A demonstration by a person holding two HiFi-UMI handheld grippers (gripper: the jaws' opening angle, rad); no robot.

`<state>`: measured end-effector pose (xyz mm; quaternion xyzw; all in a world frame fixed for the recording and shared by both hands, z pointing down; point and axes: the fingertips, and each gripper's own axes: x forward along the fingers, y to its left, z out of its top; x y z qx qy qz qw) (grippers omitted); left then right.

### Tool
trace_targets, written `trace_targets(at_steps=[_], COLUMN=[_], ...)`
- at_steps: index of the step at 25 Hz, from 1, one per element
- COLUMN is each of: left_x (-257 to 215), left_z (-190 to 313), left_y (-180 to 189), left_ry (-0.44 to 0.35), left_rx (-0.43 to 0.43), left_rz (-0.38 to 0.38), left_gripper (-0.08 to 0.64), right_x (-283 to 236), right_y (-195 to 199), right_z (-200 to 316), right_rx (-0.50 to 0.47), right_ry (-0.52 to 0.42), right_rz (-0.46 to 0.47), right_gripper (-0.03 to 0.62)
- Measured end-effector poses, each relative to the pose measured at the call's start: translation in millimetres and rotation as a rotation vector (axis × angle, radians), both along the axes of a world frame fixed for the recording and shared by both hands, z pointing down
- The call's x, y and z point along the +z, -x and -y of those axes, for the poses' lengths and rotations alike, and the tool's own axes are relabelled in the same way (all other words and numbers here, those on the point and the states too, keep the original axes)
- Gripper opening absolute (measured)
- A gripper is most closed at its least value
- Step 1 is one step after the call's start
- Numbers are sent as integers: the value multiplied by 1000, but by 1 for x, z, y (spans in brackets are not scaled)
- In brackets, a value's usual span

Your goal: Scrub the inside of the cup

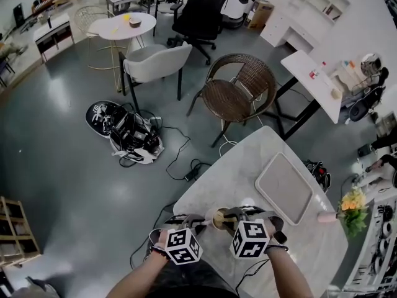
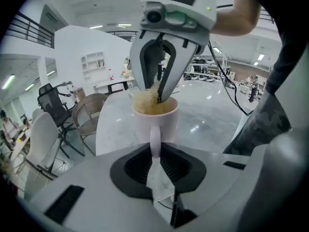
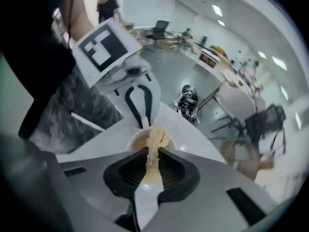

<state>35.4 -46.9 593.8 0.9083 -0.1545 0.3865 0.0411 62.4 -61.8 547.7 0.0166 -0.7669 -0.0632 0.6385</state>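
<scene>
A pale pink cup (image 2: 155,116) stands upright on the white marble table (image 1: 236,166). My left gripper (image 2: 155,151) is shut on the cup's handle (image 2: 155,140). My right gripper (image 2: 157,96) points steeply down over the cup's mouth, shut on a yellowish scrub pad (image 3: 153,146). The pad's lower end reaches into the cup (image 3: 137,140), with the left gripper (image 3: 143,122) just behind it. In the head view both grippers meet at the cup (image 1: 216,218) near the table's front edge, the left gripper (image 1: 193,222) beside the right gripper (image 1: 228,220). The cup's bottom is hidden.
A grey tray (image 1: 283,187) lies on the table to the right of the cup. Yellow flowers (image 1: 353,202) and a pink object (image 1: 327,216) sit at the right edge. A wicker chair (image 1: 239,85) stands beyond the table, and cables and gear (image 1: 130,132) lie on the floor.
</scene>
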Motion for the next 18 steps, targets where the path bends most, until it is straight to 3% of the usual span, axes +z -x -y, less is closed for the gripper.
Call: trace_targets(at_steps=[2,4,7,14,16,18], left_x=[0,-1,-2,-2,-2,-1], left_z=[0,-1,-5,-17,-17,-17], left_y=[2,2,1,-6,-6,-6], left_ry=[0,-5,-23,-42,-40,-36], left_rx=[-4,5,38,93,90,80], left_rz=[2,7,23,29,29,31], left_gripper=[55,55,55,54,54,54], right_x=[8,15,20,38,39,40], right_y=[3,2,3,5,5,7], right_z=[2,7,13,16,14,8], right_rx=[-212,-363,-457,-498,-432,-305], right_ry=[-137,-237,-285,-202,-129,-10], right_rz=[-65,-127,-168,-218,-198,-143], right_gripper=[61,61,61,60,60,60])
